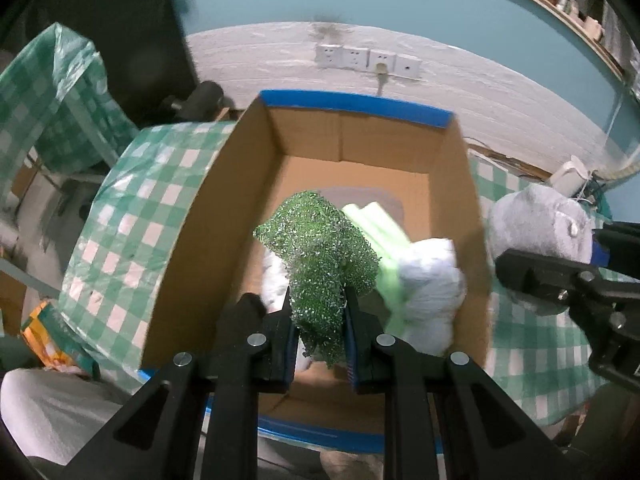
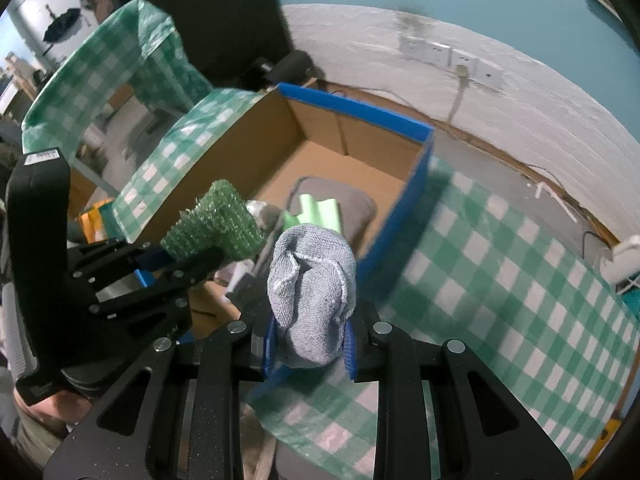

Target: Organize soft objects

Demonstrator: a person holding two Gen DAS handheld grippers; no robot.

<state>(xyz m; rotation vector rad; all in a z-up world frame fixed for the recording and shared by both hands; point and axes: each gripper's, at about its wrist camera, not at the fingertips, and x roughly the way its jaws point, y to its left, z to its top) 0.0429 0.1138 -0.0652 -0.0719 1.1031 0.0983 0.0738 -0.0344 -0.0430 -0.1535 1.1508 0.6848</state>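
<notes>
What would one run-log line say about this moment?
left gripper: shut on green scrubber, over cardboard box | right gripper: shut on grey cloth, beside box | in box: white cloth

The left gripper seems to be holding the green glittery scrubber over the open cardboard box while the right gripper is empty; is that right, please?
Not quite. The left gripper does hold the green glittery scrubber over the open cardboard box, but the right gripper is not empty: its jaws are clamped on a grey cloth, as the right wrist view shows.
</notes>
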